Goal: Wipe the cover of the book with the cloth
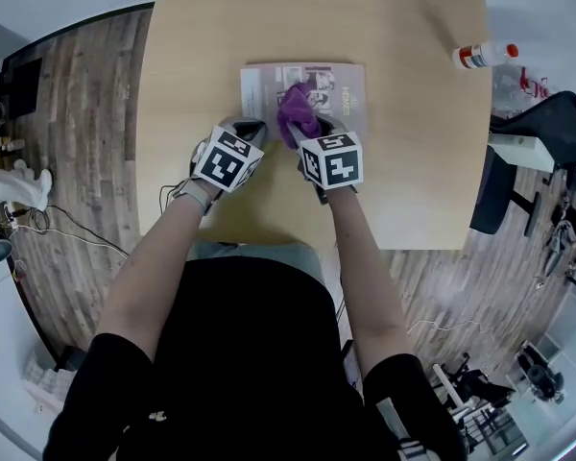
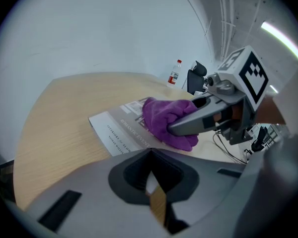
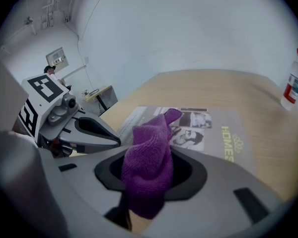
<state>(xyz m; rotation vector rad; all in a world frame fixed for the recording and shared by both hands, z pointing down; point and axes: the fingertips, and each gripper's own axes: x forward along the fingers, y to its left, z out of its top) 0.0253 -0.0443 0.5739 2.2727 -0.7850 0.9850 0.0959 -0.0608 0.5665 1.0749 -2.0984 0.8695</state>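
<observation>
A grey book [image 1: 338, 92] [image 2: 116, 125] [image 3: 223, 128] lies flat on the wooden table [image 1: 413, 142], its cover printed with photos and the word HOMES. A bunched purple cloth [image 1: 298, 111] [image 2: 165, 118] [image 3: 148, 162] rests on the cover's near left part, and my right gripper [image 1: 312, 131] [image 3: 149, 177] is shut on it. My left gripper [image 1: 251, 128] [image 2: 151, 175] is shut with nothing between its jaws and sits at the book's near left corner, beside the cloth.
A clear bottle with a red cap and label [image 1: 483, 56] [image 2: 174, 73] [image 3: 294, 86] lies at the table's far right edge. A dark chair [image 1: 547, 128] and cables stand off the right side. Bare wood surrounds the book.
</observation>
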